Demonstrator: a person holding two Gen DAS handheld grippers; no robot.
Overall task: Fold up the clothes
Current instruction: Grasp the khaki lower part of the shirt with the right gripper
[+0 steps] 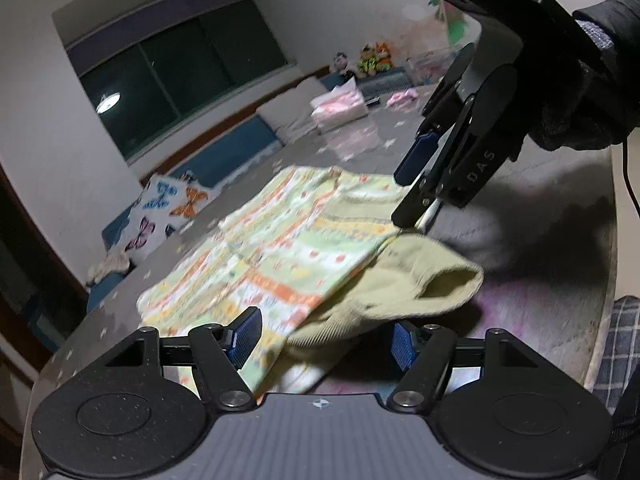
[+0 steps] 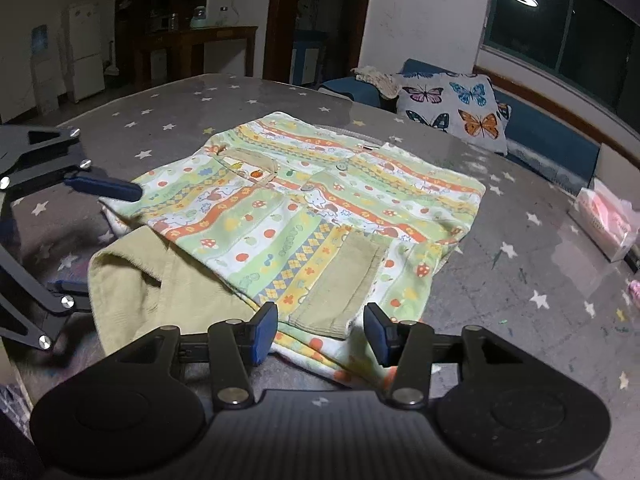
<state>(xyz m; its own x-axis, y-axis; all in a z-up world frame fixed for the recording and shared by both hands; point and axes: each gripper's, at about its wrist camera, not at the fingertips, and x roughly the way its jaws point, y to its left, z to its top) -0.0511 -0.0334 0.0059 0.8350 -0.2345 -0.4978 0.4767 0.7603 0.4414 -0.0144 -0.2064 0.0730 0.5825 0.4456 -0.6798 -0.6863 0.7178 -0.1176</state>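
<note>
You are working on a grey table with white stars [image 2: 168,120] in a dim room with one dark window [image 2: 560,28]. One green, orange and yellow patterned cloth jacket [image 2: 320,208] lies flat in the middle. One butterfly pillow [image 2: 452,104] sits behind it. Your left hand-held gripper [image 1: 324,340] and right hand-held gripper [image 2: 322,334] are both spread wide, holding nothing.
</note>
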